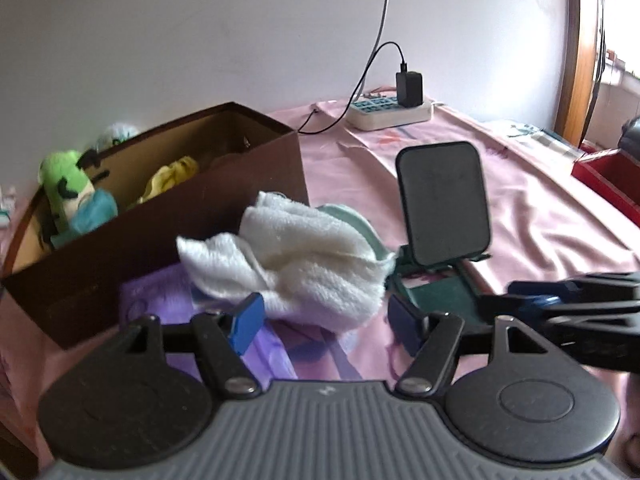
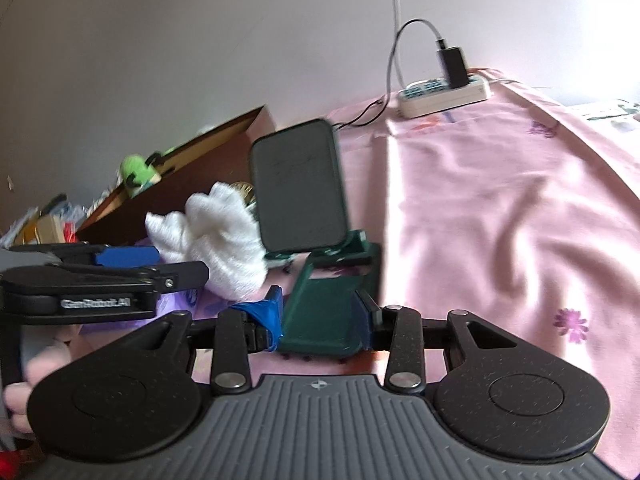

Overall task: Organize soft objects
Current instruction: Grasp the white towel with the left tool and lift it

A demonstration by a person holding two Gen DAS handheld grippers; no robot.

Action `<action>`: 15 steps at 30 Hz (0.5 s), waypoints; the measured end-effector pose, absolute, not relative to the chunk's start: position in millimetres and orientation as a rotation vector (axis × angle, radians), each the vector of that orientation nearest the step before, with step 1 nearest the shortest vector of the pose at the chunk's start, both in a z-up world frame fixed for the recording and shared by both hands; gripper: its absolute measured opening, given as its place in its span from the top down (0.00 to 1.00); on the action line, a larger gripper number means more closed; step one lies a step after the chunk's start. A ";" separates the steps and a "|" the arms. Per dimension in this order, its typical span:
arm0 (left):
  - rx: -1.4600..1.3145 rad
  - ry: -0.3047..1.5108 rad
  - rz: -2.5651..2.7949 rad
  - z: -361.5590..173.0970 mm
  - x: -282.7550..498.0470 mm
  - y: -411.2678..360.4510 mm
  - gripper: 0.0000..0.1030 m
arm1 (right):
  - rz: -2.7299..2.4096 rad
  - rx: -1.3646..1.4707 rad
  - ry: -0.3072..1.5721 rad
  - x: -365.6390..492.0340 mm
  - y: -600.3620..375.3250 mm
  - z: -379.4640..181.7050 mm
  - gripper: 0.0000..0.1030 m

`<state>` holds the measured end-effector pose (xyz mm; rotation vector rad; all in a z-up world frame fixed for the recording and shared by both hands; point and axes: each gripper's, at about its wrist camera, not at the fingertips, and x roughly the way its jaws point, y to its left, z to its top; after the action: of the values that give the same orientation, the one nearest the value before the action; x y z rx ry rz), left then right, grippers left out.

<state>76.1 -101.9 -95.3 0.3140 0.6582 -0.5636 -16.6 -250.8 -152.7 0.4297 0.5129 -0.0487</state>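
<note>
One white towel (image 1: 296, 256), one brown box (image 1: 168, 216), one phone stand (image 1: 440, 216), one power strip (image 1: 388, 112), one green plush (image 1: 66, 188).

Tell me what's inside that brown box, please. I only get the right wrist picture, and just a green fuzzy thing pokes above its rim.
Observer: The left wrist view looks into the brown box. Beside the green plush toy lie a teal soft piece and a crumpled yellow cloth.
Operator: Is the other claw holding the white towel?
Observer: No. The left claw is open, with its blue fingers on either side of the white towel.
Operator: Anything off to the right that I miss?
Observer: A red box sits at the far right edge of the pink sheet.
</note>
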 end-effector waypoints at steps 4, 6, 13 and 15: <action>0.362 0.658 -0.548 -103.9 89.2 -115.6 0.32 | -0.049 0.451 0.506 -17.6 -257.7 -154.8 0.79; 0.380 0.667 -0.554 -108.6 94.5 -121.4 0.32 | -0.041 0.451 0.506 -16.6 -259.0 -155.7 0.79; 0.469 0.663 -0.531 -126.8 100.4 -142.3 0.26 | -0.031 0.443 0.499 -19.7 -260.0 -156.6 0.79; 0.502 0.653 -0.488 -133.3 102.8 -146.7 0.26 | -0.036 0.446 0.497 -21.2 -262.0 -157.1 0.79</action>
<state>102.8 -146.7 -133.3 0.5019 0.6529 -0.4882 -21.2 -262.0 -157.0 0.4459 0.4969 -0.0356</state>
